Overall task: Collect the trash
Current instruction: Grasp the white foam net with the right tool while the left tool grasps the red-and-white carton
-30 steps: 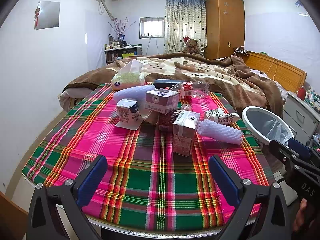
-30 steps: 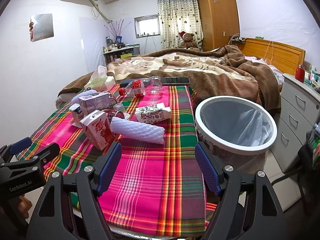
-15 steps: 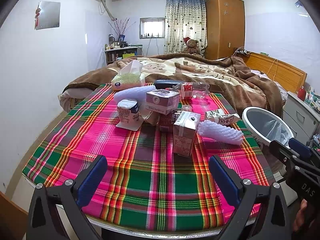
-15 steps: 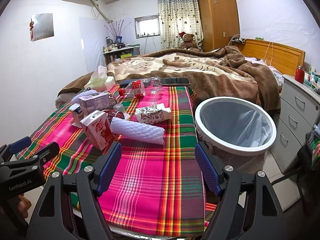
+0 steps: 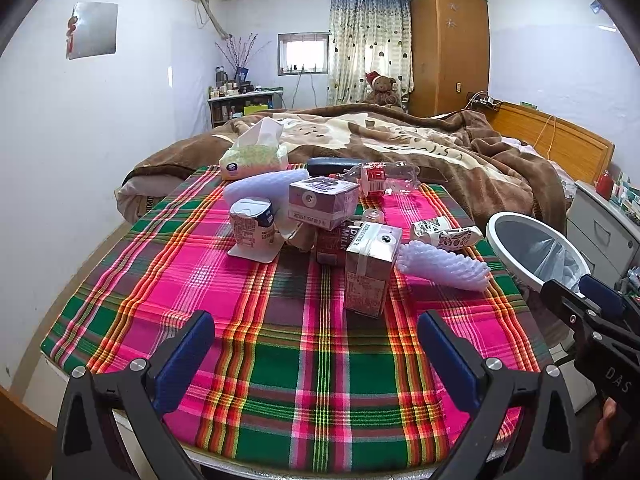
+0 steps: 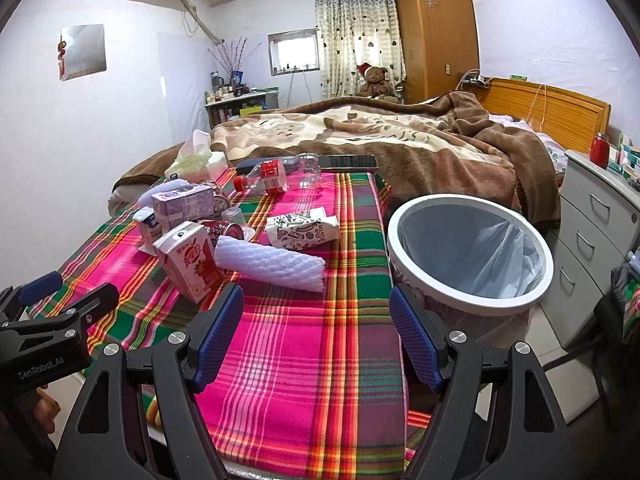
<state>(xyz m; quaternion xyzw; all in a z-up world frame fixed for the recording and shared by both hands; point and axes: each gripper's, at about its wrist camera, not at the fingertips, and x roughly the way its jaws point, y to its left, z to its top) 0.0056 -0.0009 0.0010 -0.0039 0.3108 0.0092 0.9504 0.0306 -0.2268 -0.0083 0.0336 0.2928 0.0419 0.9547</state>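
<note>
Left gripper [image 5: 316,340]: fingers spread wide, nothing between them, low centre of frame over the near edge of the plaid cloth [image 5: 248,288]. Right gripper [image 6: 316,328]: likewise spread and empty, at lower centre.

Trash sits clustered mid-frame on the cloth. Pink carton [image 6: 190,262] upright; white foam sleeve [image 6: 270,262] lying just right of it, touching. Patterned wrapper [image 6: 302,230] behind the sleeve. Purple box [image 6: 182,202] at centre left. Clear bottle [image 6: 280,174] on its side at the cloth's far end.

Bin [image 6: 468,300], white rim, lined with a bag, right of the table at centre right.
</note>
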